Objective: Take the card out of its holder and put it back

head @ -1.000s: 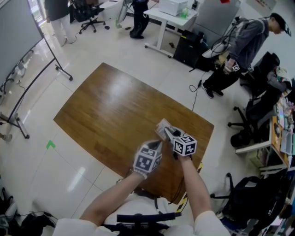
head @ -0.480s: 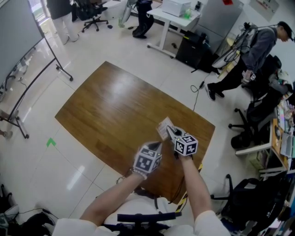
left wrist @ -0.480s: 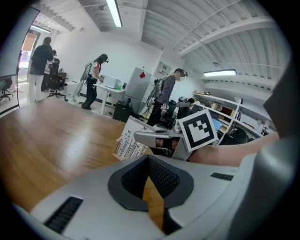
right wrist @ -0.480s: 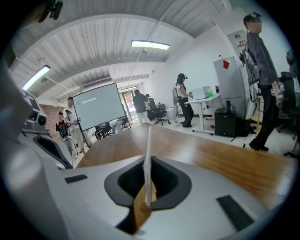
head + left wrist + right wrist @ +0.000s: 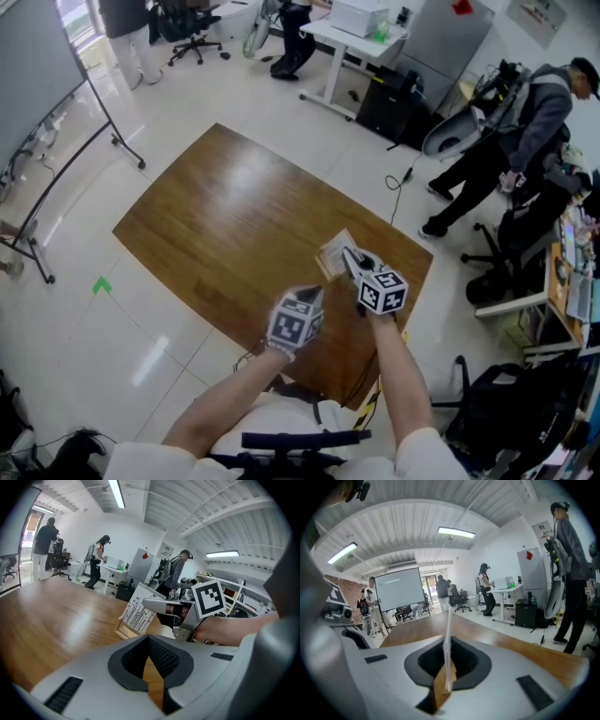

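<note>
Card [image 5: 138, 611], one (holder [image 5: 123, 631], one)

Quick count, working off the wooden table [image 5: 225, 216]: one table. One card [image 5: 336, 253] and one wooden holder [image 5: 123, 631] at its near right corner. Two grippers over that corner, left [image 5: 312, 293] and right [image 5: 349, 255]. Three people off the table: one in grey [image 5: 534, 103] to its right, two past its far side [image 5: 291, 37] [image 5: 127, 28]. One whiteboard [image 5: 28, 66] to its left.

Head camera looks steeply down on the desk [image 5: 216, 216], left tongs [image 5: 314, 293] and right tongs [image 5: 350, 259]. Each tongs camera rides close behind its jaws, facing across the room — desk and card [image 5: 330, 251] show in all three.
</note>
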The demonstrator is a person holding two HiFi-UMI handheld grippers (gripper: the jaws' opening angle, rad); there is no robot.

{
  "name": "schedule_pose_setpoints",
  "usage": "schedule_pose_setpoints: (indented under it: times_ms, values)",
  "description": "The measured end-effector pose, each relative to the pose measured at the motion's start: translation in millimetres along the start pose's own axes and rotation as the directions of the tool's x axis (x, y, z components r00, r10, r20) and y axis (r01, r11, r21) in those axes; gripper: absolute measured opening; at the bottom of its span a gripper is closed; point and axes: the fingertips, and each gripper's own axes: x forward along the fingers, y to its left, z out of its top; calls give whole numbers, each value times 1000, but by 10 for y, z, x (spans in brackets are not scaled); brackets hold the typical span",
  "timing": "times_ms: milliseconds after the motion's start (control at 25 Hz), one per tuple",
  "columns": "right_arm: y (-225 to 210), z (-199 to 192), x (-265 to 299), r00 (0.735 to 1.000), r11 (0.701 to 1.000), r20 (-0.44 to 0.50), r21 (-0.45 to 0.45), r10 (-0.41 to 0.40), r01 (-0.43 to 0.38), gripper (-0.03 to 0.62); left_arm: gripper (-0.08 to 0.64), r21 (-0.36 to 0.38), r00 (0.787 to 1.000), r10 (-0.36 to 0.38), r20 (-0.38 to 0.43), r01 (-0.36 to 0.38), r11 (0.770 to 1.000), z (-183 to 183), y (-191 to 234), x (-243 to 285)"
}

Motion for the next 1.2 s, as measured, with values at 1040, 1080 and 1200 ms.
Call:
schedule_pose_setpoints:
  times_ms: [1040,1080,1200]
  values:
    - [764,820,-1871,959,1000,285,30,-9,1,21,-5,-42,979,74,191,-67,997,48,-510,-1005]
    - [798,803,-1958,955,999,297,43,-13,0,21,-5,-35,976,73,207,-67,997,94,-538,-1029]
    - [919,667,-2175,947,996,319,83,-38,12,21,-4,-19,971,72,228,-70,997,160,-614,-1076]
